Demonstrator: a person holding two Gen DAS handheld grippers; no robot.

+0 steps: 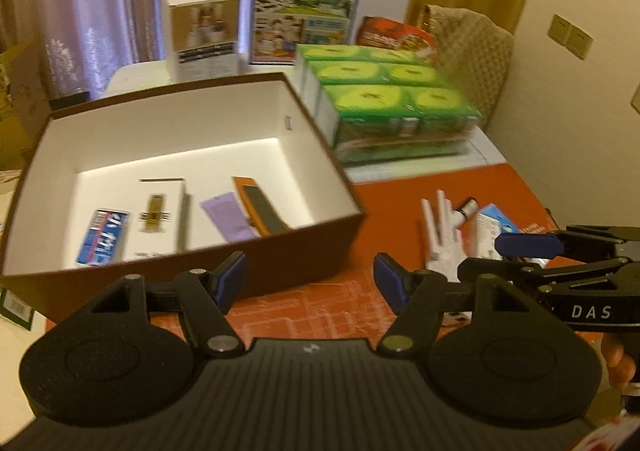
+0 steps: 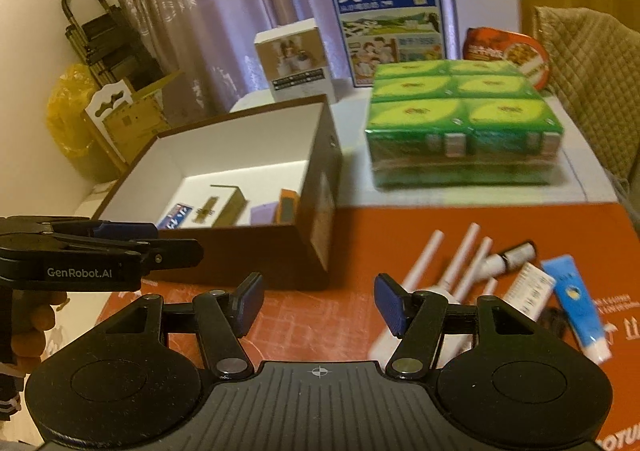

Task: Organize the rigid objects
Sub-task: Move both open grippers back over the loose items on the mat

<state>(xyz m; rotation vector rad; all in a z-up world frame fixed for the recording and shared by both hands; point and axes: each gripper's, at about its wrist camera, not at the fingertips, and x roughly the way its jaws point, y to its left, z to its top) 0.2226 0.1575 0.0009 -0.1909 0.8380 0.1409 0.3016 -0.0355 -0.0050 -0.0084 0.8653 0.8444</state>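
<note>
A brown box (image 1: 320,267) with a white inside stands open on the orange mat (image 1: 400,191). In it lie a blue-and-white carton (image 1: 102,237), a white box with gold print (image 1: 158,217), a purple packet (image 1: 226,217) and an orange-edged device (image 1: 260,203). My left gripper (image 1: 310,281) hovers open and empty just in front of the box's near wall. My right gripper (image 2: 318,301) is open and empty over the mat, right of the box (image 2: 256,251). Beside it lie a white router with antennas (image 2: 452,271), a small bottle (image 2: 518,253), a white carton (image 2: 528,291) and a blue tube (image 2: 578,303).
Behind the mat sit a green shrink-wrapped pack of cartons (image 2: 460,119), a blue milk carton box (image 2: 388,23), a white product box (image 2: 296,59) and a red package (image 2: 508,51). A quilted chair back (image 2: 592,79) stands at the right; cardboard and a yellow bag (image 2: 68,111) at the left.
</note>
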